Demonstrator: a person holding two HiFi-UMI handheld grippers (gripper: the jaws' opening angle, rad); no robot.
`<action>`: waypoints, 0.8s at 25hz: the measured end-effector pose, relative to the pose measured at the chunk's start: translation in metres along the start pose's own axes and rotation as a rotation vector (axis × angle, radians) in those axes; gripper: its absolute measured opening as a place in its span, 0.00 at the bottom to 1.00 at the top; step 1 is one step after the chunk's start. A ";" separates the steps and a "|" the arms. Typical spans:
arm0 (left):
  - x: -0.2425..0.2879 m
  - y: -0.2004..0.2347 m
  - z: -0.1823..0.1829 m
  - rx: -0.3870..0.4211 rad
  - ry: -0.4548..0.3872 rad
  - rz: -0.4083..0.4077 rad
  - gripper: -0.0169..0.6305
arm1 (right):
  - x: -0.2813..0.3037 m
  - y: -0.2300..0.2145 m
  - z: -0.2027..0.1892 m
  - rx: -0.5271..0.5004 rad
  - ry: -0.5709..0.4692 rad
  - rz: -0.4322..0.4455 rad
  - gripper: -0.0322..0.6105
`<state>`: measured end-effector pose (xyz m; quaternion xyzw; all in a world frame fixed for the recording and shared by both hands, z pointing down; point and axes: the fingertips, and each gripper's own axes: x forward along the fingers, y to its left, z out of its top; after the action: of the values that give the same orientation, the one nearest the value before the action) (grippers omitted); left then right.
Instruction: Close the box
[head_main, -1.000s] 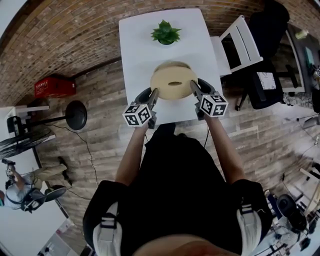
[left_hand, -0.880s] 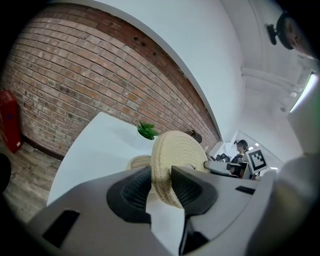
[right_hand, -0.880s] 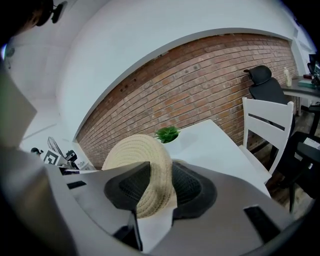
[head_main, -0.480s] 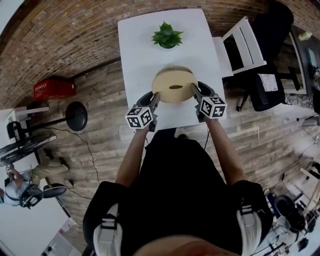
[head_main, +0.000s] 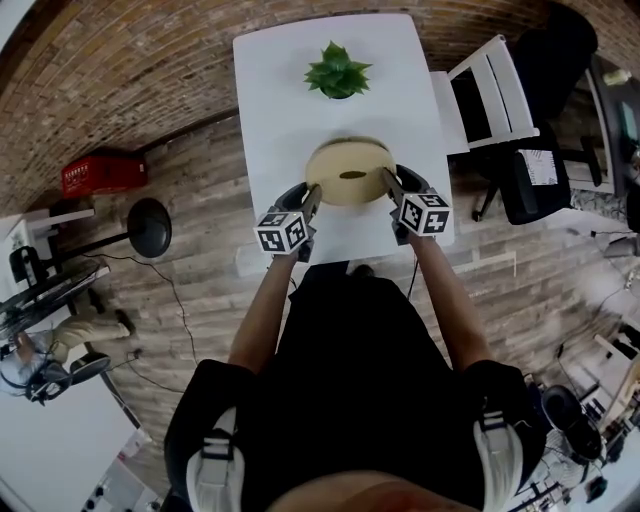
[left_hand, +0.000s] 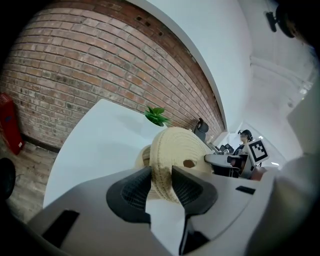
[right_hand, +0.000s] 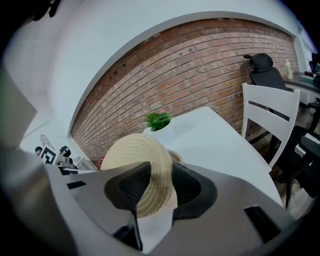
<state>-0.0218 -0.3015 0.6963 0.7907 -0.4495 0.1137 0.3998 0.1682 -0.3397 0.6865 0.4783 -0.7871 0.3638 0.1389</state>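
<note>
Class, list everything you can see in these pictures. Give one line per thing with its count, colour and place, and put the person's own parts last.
table: one, white, in front of the person.
plant: one, green, at the table's far end.
lid: one, straw-coloured, above the box, gripped on both sides.
box: one, straw-coloured, on the table under the lid, mostly hidden.
chair: one, white, right of the table.
office chair: one, black, beyond the chair.
crate: one, red, on the floor left of the table.
left tongs: one, grey, shut on the lid's left edge.
right tongs: one, grey, shut on the lid's right edge.
</note>
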 end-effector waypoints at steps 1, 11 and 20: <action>0.002 0.001 0.000 0.000 0.005 0.003 0.23 | 0.002 -0.002 0.000 0.004 0.004 -0.003 0.26; 0.017 0.012 -0.004 0.012 0.045 0.024 0.23 | 0.017 -0.010 -0.002 -0.010 0.024 -0.027 0.26; 0.026 0.015 0.001 0.006 0.052 0.019 0.24 | 0.029 -0.020 0.000 0.016 0.037 -0.045 0.26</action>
<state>-0.0194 -0.3225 0.7181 0.7844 -0.4462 0.1391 0.4079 0.1701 -0.3642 0.7121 0.4900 -0.7706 0.3759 0.1578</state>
